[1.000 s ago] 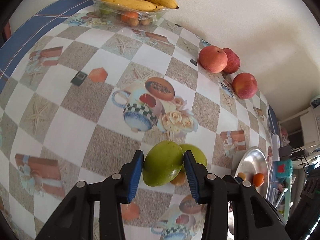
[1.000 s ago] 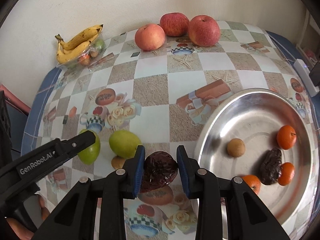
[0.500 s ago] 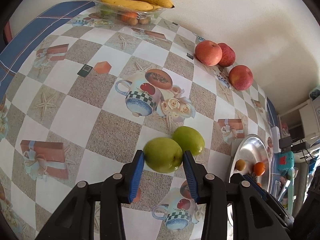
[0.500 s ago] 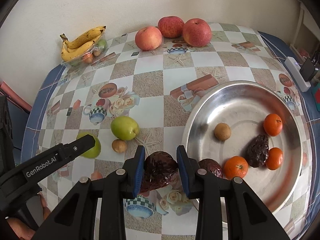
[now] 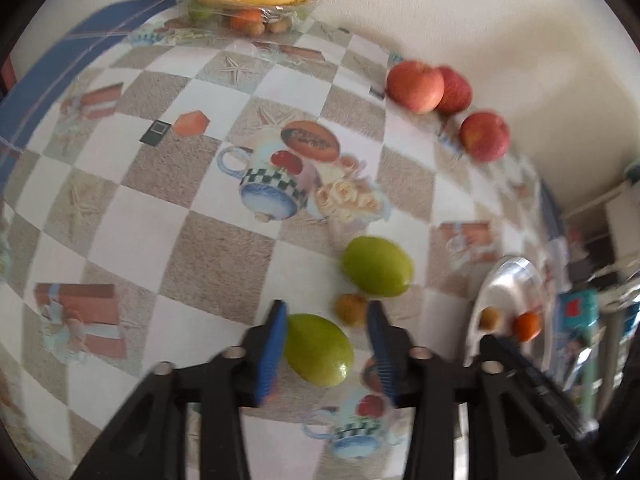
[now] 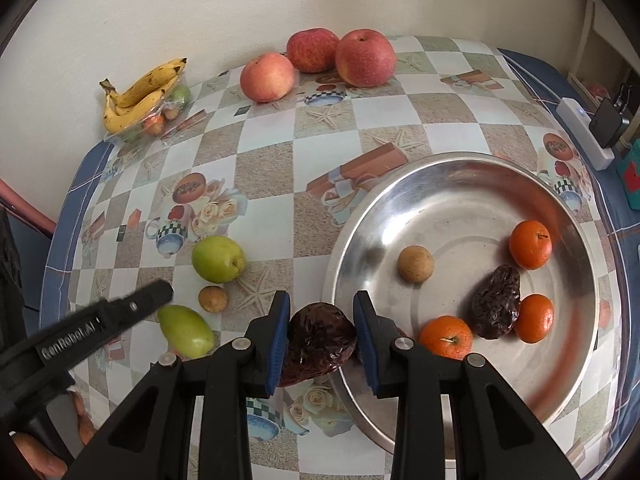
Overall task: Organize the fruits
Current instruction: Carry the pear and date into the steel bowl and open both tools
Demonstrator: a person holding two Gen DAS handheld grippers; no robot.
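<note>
Gripping a dark wrinkled fruit [image 6: 318,344] at the steel bowl's [image 6: 460,164] near rim, the right claw [image 6: 320,338] needs light pressure; it looks soft and sticky. Left claw [image 5: 326,346] stands open around a firm, smooth green fruit [image 5: 320,350] on the desk [image 5: 120,232]. Marking "GenRobot.AI" is legible.

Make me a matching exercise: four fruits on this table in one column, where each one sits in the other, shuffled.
Fruits:
1. bananas
2. red apples
3. oranges
4. dark wrinkled fruit

Places:
A. inside the metal bowl
B. between the jaws of the right gripper
C. on top of a clear plastic tray
D. on the table along the wall

Pairs: 1-C, 2-D, 3-A, 4-B
</note>
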